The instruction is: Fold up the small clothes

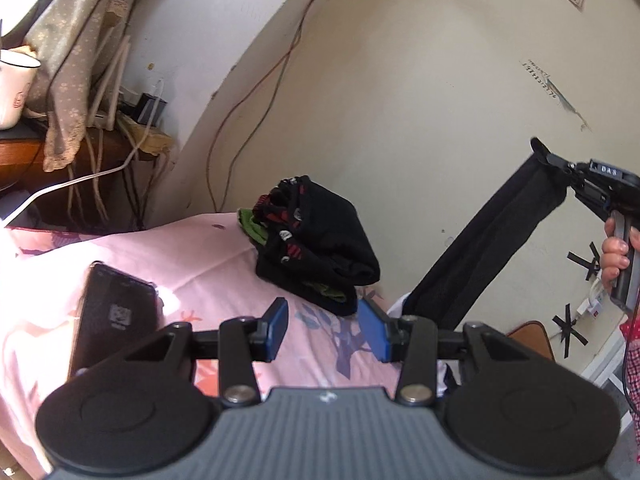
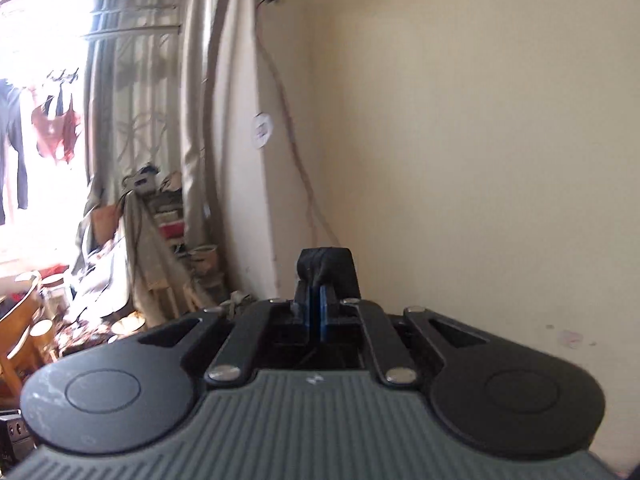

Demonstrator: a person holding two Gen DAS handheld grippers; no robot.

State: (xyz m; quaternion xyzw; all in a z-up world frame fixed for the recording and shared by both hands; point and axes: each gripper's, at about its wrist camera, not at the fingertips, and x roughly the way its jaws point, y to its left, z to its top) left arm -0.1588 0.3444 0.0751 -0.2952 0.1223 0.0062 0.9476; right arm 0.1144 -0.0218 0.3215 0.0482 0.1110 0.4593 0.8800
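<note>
Right gripper (image 2: 316, 300) raised high near a cream wall (image 1: 400, 100), clamped tight on the top edge of a black garment (image 1: 480, 248) hanging down toward a pink bedsheet (image 1: 200, 264). Left gripper (image 1: 326, 330) low over the bed, parted, empty, just short of a pile of dark clothes (image 1: 320, 248). Phone (image 1: 116, 312) lying at left.

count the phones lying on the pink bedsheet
1: a dark phone lies on the pink bedsheet, left of the folded clothes pile. Others may be hidden under it.

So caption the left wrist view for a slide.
Right gripper lifts a long black garment beside folded dark clothes.
</note>
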